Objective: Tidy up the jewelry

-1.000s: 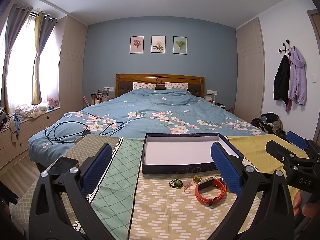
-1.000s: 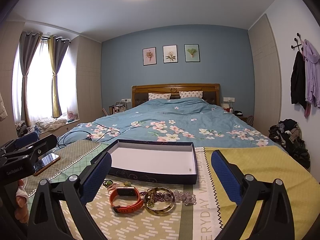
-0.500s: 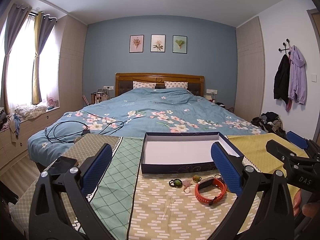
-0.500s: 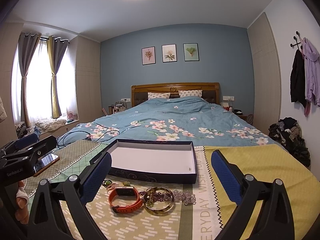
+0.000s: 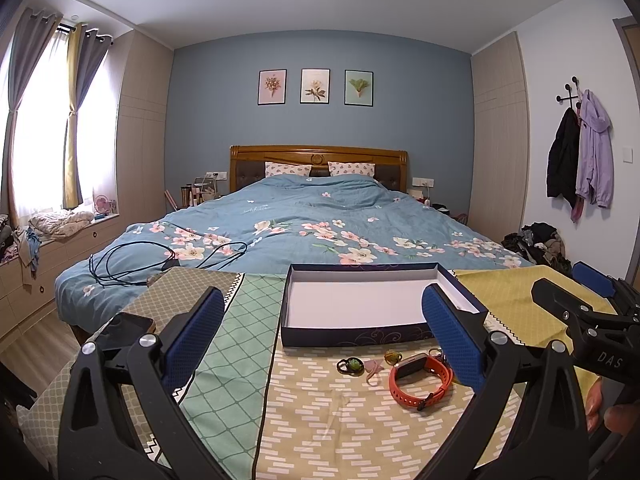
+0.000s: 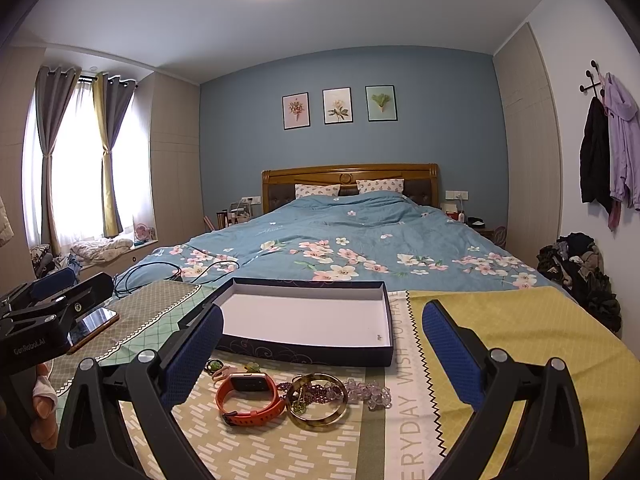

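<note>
An open dark blue box (image 5: 360,304) (image 6: 308,320) with a white inside lies on the patterned cloth. In front of it lie an orange watch (image 5: 420,378) (image 6: 248,398), a brown bangle (image 6: 318,402), purple and clear bead bracelets (image 6: 368,392), a dark green ring piece (image 5: 351,365) and small pink and green pieces (image 5: 374,368). My left gripper (image 5: 320,340) is open and empty, above the cloth left of the jewelry. My right gripper (image 6: 320,352) is open and empty, hovering just above the watch and bangle.
A phone (image 5: 124,330) (image 6: 92,322) lies on the cloth at the left. A black cable (image 5: 160,260) lies on the blue floral bedspread (image 5: 320,232) behind the box. Clothes are piled on the floor at the right (image 6: 580,272).
Both views have barely shifted; the right gripper's view has crept slightly forward toward the jewelry. Nothing was taken or released.
</note>
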Demonstrator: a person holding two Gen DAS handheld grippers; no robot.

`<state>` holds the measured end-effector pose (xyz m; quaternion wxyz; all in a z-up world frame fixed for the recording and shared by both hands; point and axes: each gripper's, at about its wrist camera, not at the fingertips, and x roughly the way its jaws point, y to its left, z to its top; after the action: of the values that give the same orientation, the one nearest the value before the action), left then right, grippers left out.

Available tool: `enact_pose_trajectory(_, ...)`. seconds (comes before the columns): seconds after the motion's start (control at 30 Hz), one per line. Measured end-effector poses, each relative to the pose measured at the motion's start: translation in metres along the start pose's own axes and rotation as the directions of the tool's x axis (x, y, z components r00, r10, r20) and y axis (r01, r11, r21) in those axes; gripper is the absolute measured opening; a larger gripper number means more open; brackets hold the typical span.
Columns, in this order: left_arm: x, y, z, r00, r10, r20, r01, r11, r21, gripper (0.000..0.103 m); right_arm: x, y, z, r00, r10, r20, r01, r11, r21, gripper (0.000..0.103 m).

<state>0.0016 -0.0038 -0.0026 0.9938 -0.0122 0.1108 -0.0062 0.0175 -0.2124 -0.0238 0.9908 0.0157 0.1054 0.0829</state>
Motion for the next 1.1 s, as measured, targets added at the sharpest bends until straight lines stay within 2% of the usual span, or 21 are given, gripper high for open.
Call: enact_pose_trajectory(1.1,0.0008,-0.0016,-0.0005,1.000,-0.001,-0.003,0.001,1.000,0.002,0.097,0.0006,-0.0010,-0.0008,1.000,0.000,-0.005,0.000,1.000,0.003,0.096)
